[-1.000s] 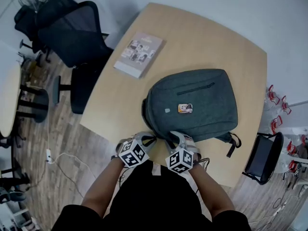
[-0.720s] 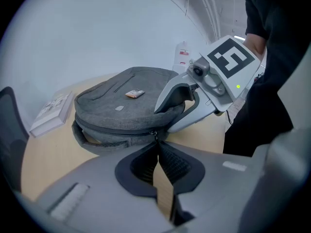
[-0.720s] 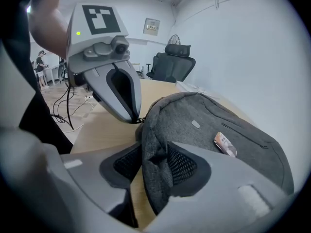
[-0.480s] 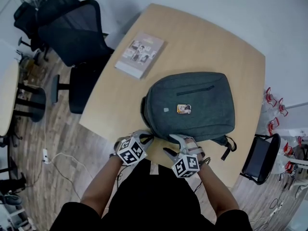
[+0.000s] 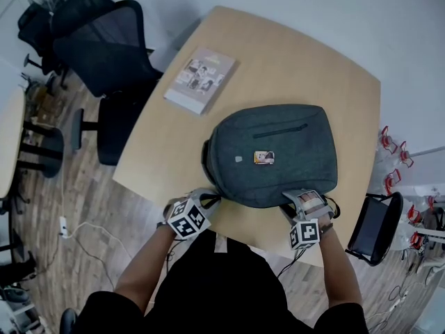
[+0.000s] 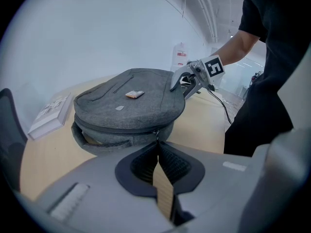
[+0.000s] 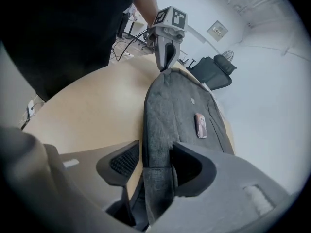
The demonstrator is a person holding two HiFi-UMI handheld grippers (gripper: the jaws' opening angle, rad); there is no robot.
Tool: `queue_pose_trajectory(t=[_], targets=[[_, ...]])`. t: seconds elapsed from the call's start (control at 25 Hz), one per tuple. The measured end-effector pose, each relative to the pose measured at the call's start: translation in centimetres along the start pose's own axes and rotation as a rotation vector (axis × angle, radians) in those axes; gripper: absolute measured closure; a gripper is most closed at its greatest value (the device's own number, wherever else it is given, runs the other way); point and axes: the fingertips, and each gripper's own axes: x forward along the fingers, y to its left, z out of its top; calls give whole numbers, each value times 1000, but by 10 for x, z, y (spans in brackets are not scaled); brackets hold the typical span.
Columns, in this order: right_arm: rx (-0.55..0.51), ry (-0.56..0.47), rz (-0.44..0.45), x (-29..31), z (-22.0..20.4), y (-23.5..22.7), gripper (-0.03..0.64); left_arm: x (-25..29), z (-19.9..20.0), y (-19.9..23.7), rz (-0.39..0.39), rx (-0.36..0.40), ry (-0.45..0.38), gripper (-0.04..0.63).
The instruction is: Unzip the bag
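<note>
The left gripper (image 5: 210,201) was clenched on the pull (image 6: 156,134). The right gripper (image 5: 302,196), jaws just closing, straddled the edge of the bag (image 5: 274,152) without pressing it. Next, judged: clamp, then draw the pull.

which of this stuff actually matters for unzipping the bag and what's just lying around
For the job:
- grey backpack
- its zip pull

Just lying about:
- book on the table beside the backpack
- black office chairs by the table's far corner
</note>
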Motion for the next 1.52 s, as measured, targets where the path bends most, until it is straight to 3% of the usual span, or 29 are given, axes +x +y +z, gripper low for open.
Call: queue_pose_trajectory(t=[0.08, 0.24, 0.52, 0.72, 1.0, 1.24, 1.52], targets=[[13, 11, -18, 3, 0, -1, 430, 0, 0, -1, 9, -3, -5, 569], [158, 30, -21, 5, 0, -7, 479, 0, 0, -4, 21, -36, -17, 568], [357, 38, 1, 9, 17, -12, 491, -3, -6, -5, 47, -39, 13, 561], [467, 32, 3, 16, 36, -16, 492, 1, -4, -16, 18, -19, 15, 565], [567, 19, -15, 24, 60, -22, 494, 6, 3, -25, -6, -69, -20, 565], [631, 23, -35, 31, 82, -24, 495, 9, 7, -27, 0, -68, -30, 563], [630, 40, -66, 34, 89, -22, 494, 20, 19, -40, -21, -75, -55, 560]])
